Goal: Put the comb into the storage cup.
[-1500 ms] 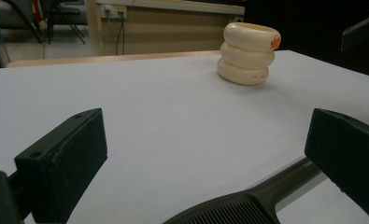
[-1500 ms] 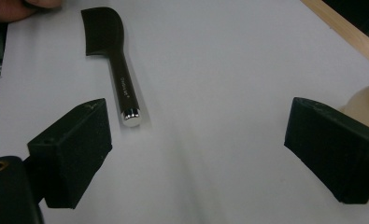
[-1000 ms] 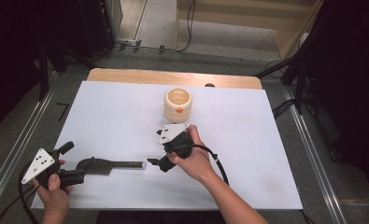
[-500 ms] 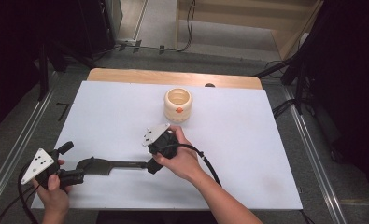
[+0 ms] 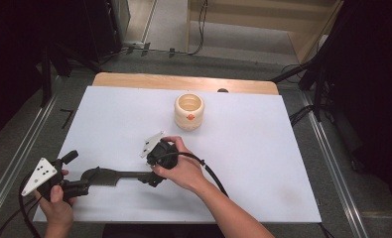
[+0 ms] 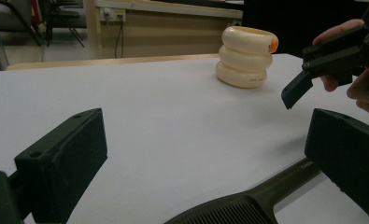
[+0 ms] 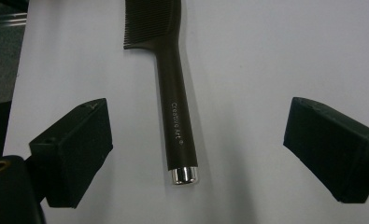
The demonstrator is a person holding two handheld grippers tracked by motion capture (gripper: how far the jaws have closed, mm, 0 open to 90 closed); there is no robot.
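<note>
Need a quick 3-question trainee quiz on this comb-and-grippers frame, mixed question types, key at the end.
1. True or false: the right gripper is clamped shut on the black plastic comb.
2. Which end of the comb lies between the right gripper's open jaws? A) toothed end B) silver-capped handle end
3. Fill in: behind the comb on the white table stands a cream ribbed ___.

Key: 1 false, both jaws stand apart from the handle; 2 B; 3 cup. The left gripper is open too, by the toothed end.
</note>
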